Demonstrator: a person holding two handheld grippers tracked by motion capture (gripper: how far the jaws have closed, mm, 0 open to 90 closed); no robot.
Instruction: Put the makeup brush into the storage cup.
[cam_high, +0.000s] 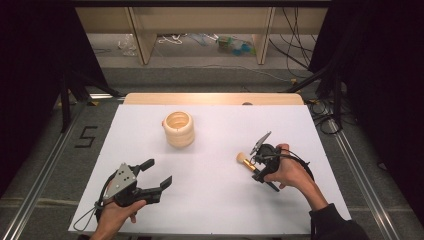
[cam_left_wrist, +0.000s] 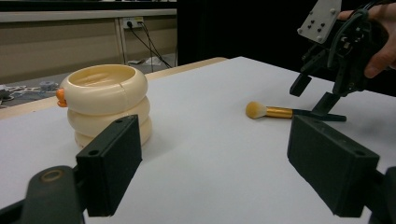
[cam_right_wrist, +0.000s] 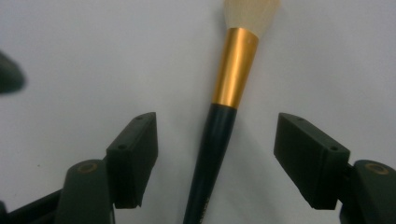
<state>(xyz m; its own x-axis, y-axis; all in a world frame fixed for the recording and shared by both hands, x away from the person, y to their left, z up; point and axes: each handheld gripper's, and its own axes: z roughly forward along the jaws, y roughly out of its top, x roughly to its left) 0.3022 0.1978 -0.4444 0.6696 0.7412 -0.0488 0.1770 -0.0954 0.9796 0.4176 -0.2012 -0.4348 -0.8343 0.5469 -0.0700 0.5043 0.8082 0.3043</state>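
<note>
Nearest the camera, the left tongs (cam_high: 156, 172) sit low over the white table (cam_high: 215, 200) in the person's left hand (cam_high: 117, 212), jaws spread wide with nothing between them. Ahead of them and a little to their left stands a cream-coloured holder made of three stacked rounded rings (cam_left_wrist: 106, 105), upright, with a small orange knob on its side; it is well apart from both tongs. Over on the other side, the right tongs (cam_high: 255, 167) in the right hand (cam_high: 290, 172) point down at the table, also wide open. Between their two black jaws, touching neither, lies a make-up brush with a dark handle, a gold metal collar and a pale fluffy head (cam_right_wrist: 222, 112). It rests flat on the table, head pointing away from the right tongs and towards the ringed holder's side.
</note>
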